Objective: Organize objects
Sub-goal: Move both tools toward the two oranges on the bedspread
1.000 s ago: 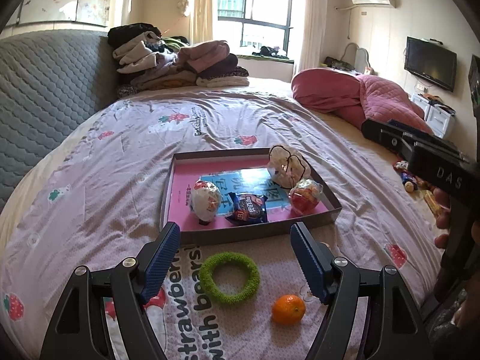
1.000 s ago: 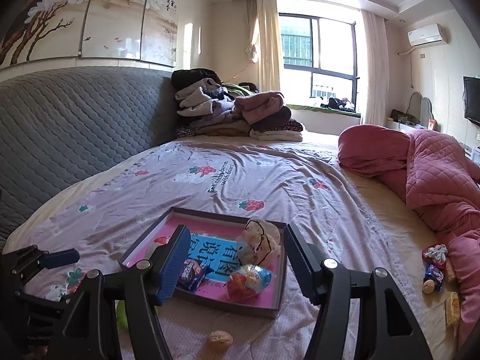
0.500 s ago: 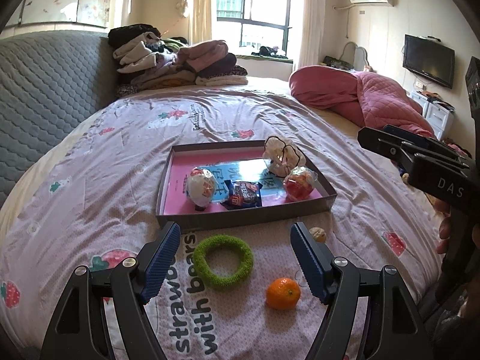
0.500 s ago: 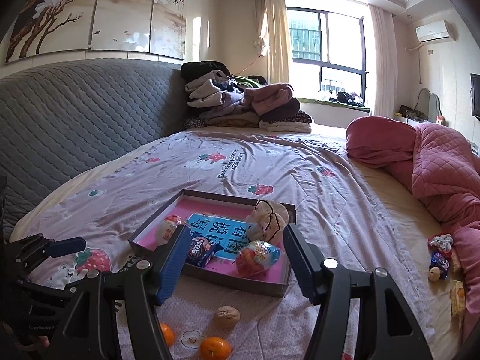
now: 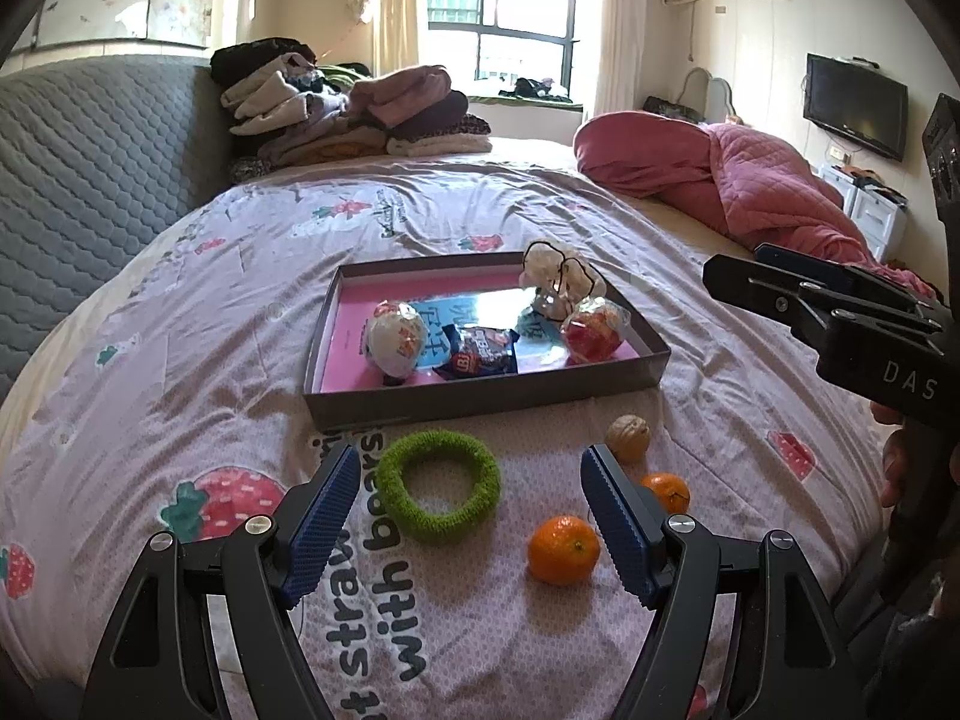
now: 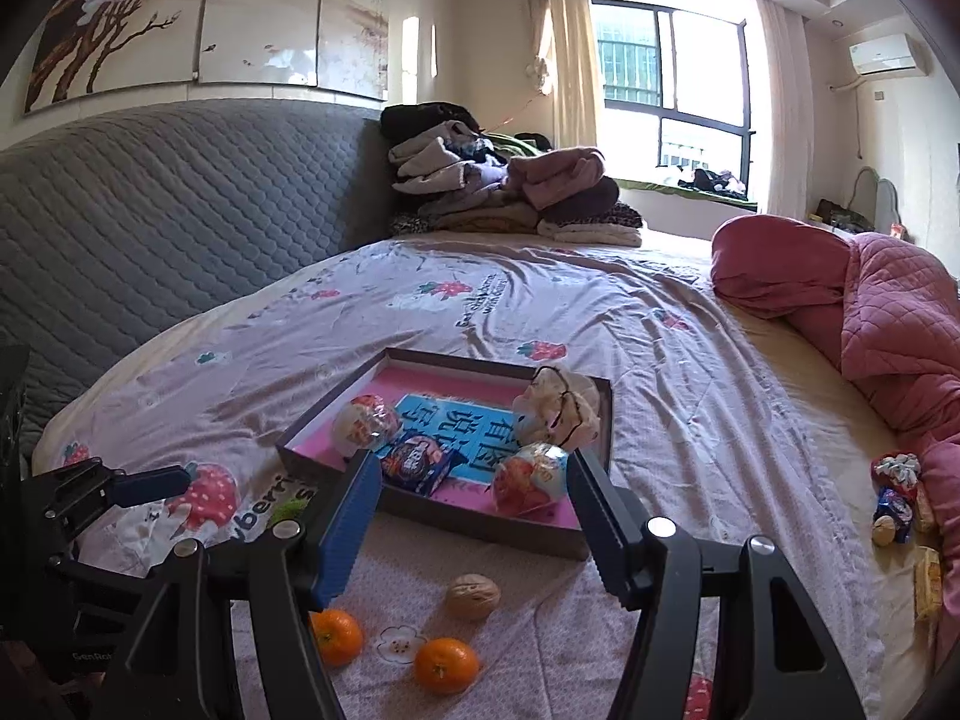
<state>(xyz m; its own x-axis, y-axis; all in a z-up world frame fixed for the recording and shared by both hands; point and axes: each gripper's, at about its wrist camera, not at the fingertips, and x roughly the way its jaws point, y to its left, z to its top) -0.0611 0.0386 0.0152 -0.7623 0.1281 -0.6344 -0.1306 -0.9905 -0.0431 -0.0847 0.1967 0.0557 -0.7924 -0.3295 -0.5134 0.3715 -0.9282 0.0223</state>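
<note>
Left wrist view: the left claw [image 5: 465,516] hangs spread and empty over the bed [image 5: 180,324], just near of the green fuzzy ring [image 5: 441,494]; soft and light, best pinched across one side of its band. Right wrist view: the right claw [image 6: 474,516] gapes empty above a walnut [image 6: 473,596], hard, round, likely to roll; grip its middle.

Daylight from window [image 6: 672,90] at back, blown out in both views, curtains washed. Room bright overall, warm tint. Glare on glossy tray [image 5: 651,354] floor in left view. Soft shadows under orange [image 5: 563,549] & ring [image 5: 441,495]. Heavy fisheye: walls & bed [image 5: 180,372] bow, black vignette at corners. Focus sharp in the centre, slight softness at the edges; no motion blur.
</note>
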